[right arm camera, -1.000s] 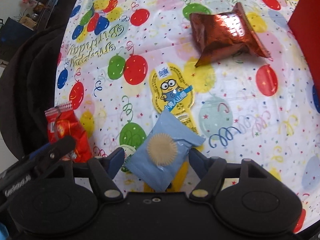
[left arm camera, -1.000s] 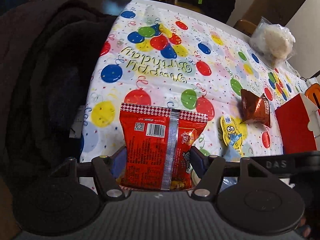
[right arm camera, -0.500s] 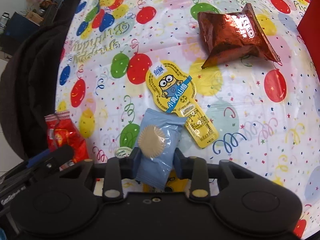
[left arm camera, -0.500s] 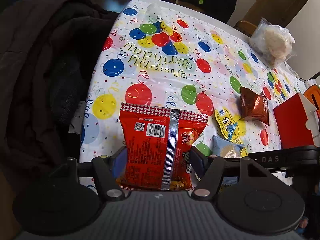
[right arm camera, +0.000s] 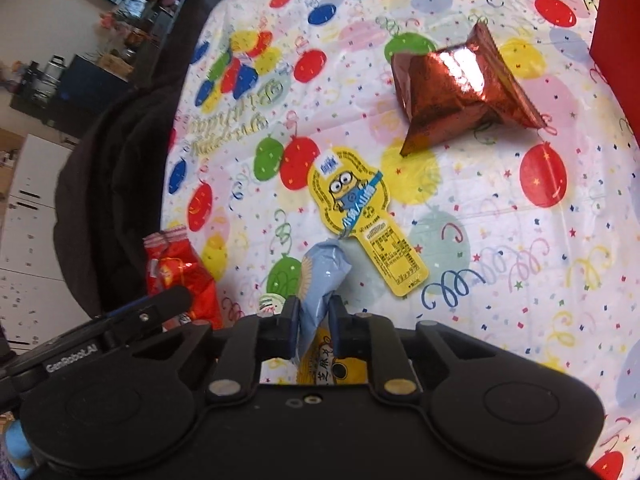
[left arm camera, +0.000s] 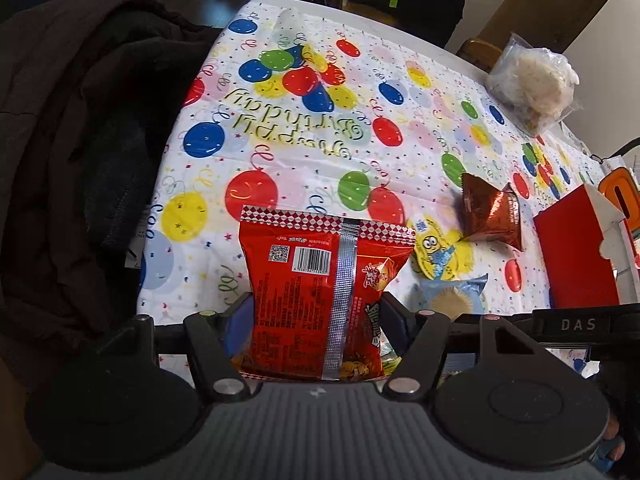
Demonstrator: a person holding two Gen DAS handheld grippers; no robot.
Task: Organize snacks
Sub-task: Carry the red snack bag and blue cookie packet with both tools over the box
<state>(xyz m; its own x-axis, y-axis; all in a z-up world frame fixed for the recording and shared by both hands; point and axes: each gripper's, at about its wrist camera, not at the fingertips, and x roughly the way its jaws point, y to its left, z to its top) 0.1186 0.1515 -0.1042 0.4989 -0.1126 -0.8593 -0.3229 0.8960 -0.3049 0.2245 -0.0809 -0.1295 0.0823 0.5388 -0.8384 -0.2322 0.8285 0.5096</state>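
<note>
My left gripper [left arm camera: 316, 316] is shut on a red snack bag [left arm camera: 320, 280], which stands upright with its barcode side facing the camera. My right gripper [right arm camera: 314, 320] is shut on a light blue cookie packet [right arm camera: 322, 276], pinched narrow and lifted off the cloth. That blue packet [left arm camera: 452, 294] also shows in the left wrist view, just right of the red bag. A yellow minion-shaped snack [right arm camera: 360, 216] lies flat ahead of the right gripper. Farther on rests a shiny brown foil packet [right arm camera: 456, 92]. The red bag [right arm camera: 180, 276] shows at the left in the right wrist view.
A balloon-print birthday tablecloth [left arm camera: 304, 136] covers the table. A red box [left arm camera: 572, 252] stands at the right edge, and a clear bag of pale food [left arm camera: 532, 80] sits at the far right corner. Dark clothing [left arm camera: 68, 152] hangs along the table's left side.
My right gripper closed on the blue cookie packet, squeezing it narrow, and lifted it a little. My left gripper kept its hold on the red bag without moving.
</note>
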